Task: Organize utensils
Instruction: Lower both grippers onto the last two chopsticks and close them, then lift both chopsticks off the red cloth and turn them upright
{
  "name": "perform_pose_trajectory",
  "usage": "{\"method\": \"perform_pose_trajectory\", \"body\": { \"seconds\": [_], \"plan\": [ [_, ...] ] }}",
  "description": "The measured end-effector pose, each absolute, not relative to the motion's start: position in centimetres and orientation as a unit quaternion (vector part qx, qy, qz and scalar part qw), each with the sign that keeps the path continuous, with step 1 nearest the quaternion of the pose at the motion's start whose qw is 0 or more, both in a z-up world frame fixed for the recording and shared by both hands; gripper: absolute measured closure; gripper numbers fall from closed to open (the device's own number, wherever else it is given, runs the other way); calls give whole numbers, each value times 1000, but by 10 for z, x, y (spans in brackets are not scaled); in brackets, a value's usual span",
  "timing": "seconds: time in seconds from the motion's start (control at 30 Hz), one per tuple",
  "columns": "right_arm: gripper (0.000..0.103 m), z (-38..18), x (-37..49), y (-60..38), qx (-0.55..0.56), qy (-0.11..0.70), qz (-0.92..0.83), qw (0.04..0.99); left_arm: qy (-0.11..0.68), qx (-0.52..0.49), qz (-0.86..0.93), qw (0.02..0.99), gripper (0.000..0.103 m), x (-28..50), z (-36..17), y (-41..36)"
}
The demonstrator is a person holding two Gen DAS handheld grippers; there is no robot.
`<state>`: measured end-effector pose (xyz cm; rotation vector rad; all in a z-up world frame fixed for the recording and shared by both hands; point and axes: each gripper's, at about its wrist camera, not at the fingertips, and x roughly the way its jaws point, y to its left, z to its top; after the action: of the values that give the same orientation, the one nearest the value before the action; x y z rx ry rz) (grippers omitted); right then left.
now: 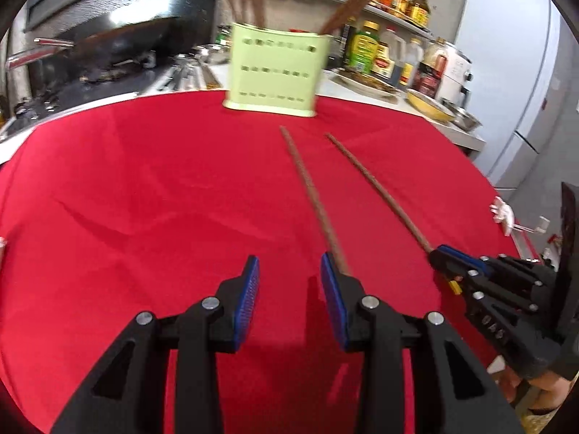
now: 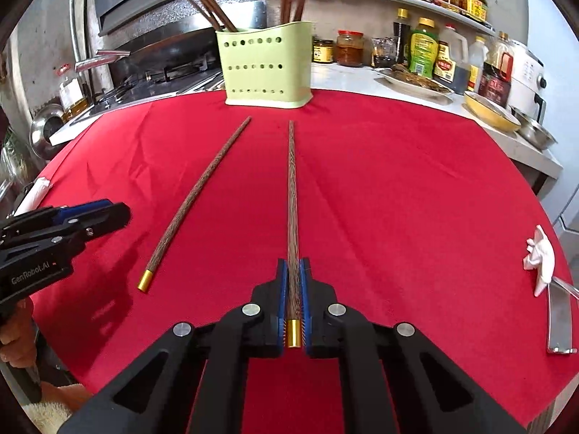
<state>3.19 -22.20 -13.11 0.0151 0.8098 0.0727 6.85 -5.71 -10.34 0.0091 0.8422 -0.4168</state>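
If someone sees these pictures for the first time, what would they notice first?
Probably the bright red cloth covering the table, with two long wooden chopsticks on it. The right gripper is shut on the right chopstick; the other chopstick lies free beside it. Behind stands a pale green holder with more chopsticks.

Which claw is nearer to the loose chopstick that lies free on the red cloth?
Left. The left claw is open right beside the loose chopstick, its near end by one pad. The right claw is farther off, shut on the other chopstick.
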Motion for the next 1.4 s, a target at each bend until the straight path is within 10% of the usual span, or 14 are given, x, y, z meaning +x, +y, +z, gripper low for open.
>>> {"method": "perform_pose_trajectory", "body": {
  "seconds": [0.23, 0.43, 1.4],
  "plan": [
    [96, -131, 30, -224, 13, 391, 39, 920, 414, 34, -226, 881, 68, 72, -110, -95],
    [96, -131, 30, -222, 12, 388, 39, 921, 431, 41, -218, 875, 95, 77, -116, -92],
    [94, -131, 17, -216, 37, 391, 67, 917, 437, 56, -96, 893, 96, 43, -110, -6]
  ]
}}
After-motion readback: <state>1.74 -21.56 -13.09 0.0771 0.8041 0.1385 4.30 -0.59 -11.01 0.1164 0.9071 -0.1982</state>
